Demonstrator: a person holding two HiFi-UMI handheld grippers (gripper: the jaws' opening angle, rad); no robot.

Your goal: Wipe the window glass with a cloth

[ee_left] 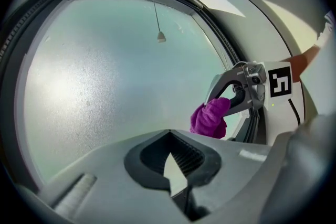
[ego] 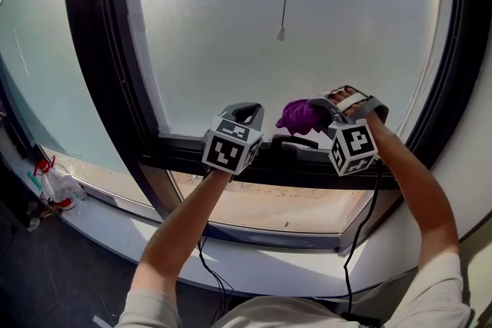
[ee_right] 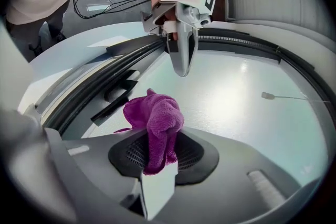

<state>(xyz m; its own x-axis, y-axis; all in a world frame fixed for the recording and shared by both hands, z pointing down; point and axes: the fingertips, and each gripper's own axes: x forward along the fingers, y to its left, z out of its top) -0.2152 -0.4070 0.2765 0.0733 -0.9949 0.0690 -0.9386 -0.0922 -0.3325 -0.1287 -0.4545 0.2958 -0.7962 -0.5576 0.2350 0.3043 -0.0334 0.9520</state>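
Our right tool (ee_right: 157, 168) is clamped on the cloth (ee_right: 155, 119), low near the glass (ego: 307, 27). The left tool (ee_left: 171, 168) is closed and empty. We judge wiping is starting: next, press the cloth flat and sweep.

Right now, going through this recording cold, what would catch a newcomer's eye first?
The purple cloth stands out as the only bright colour, pinched in the right gripper low in front of the frosted window glass. Beside it, the left gripper points at the same pane, its jaws shut with nothing in them. Higher up, a thin pull cord hangs in front of the glass.
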